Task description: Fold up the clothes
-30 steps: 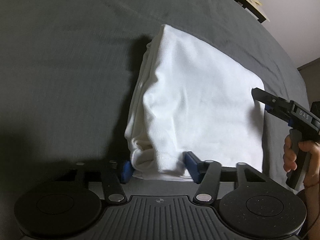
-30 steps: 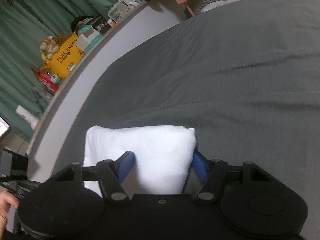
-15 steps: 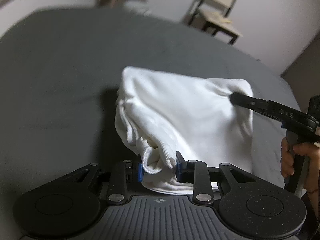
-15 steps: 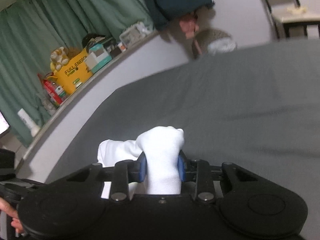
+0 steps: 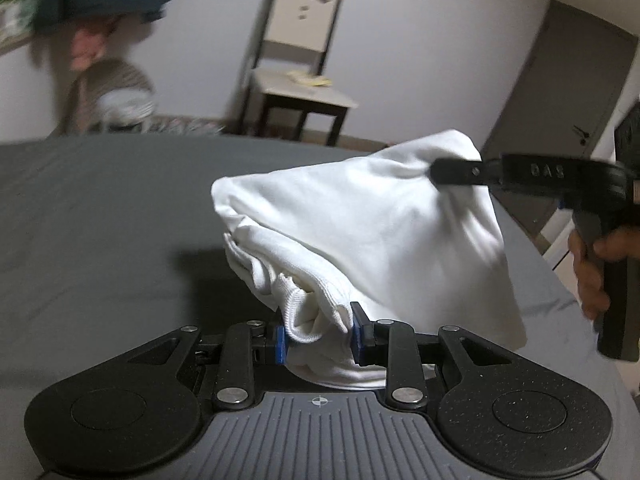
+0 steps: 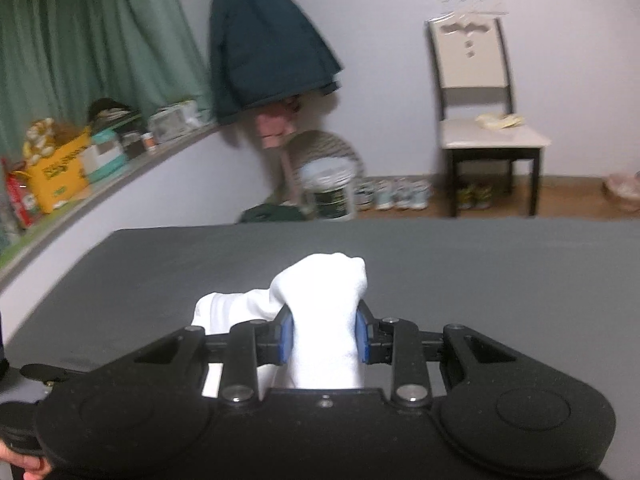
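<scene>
A folded white garment hangs lifted above the dark grey bed. My left gripper is shut on its near ribbed edge, the blue pads pressing bunched cloth. In the left wrist view my right gripper comes in from the right, held by a hand, and pinches the garment's far upper corner. In the right wrist view the right gripper is shut on a white fold of the garment that bulges up between its pads. The garment's underside is hidden.
The grey bed fills the foreground. Beyond its far edge stand a chair, a bucket, shoes on the floor and a dark coat on the wall. A cluttered shelf and green curtains run along the left. A door is at the right.
Both grippers closed on the white garment, which lay flat on the bed, and lifted it. Both views swung up from the bed to the room's far wall.
</scene>
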Demonstrator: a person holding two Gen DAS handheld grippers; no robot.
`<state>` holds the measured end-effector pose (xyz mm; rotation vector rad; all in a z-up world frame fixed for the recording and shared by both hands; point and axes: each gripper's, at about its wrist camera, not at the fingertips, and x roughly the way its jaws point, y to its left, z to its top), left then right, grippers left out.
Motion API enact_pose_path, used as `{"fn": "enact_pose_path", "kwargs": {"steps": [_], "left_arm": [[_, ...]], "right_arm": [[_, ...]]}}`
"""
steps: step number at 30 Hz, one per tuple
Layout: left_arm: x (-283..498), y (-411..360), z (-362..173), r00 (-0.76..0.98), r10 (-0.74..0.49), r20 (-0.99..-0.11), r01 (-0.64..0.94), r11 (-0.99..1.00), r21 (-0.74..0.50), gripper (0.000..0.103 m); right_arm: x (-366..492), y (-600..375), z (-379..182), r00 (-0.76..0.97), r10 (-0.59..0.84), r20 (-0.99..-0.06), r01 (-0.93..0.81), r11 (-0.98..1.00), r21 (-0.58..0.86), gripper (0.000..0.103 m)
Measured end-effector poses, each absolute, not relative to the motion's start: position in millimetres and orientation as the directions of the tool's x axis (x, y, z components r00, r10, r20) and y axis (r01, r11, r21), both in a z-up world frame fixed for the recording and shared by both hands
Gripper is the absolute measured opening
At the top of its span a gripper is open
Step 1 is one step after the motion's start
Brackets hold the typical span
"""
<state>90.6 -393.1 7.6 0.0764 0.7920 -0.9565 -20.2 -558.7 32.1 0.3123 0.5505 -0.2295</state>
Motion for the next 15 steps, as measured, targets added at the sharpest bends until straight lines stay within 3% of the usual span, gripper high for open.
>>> {"fn": "enact_pose_path", "kwargs": {"steps": [7,15], "left_arm": [[88,-498,-17,0.325,-0.719,-0.614,0.768,0.580,-0.273,0.029],[67,-506,-59,0.322,-0.687,-0.652,0.744,0.609,-0.274,0.030]], "right_arm": [[-24,-652,24,0.785,-0.233,-0.574,0.382,0.911,0.153,0.029],[-43,-714,-43,0.726,-0.315,-0.612,0.517,0.836,0.183,0.033]]}}
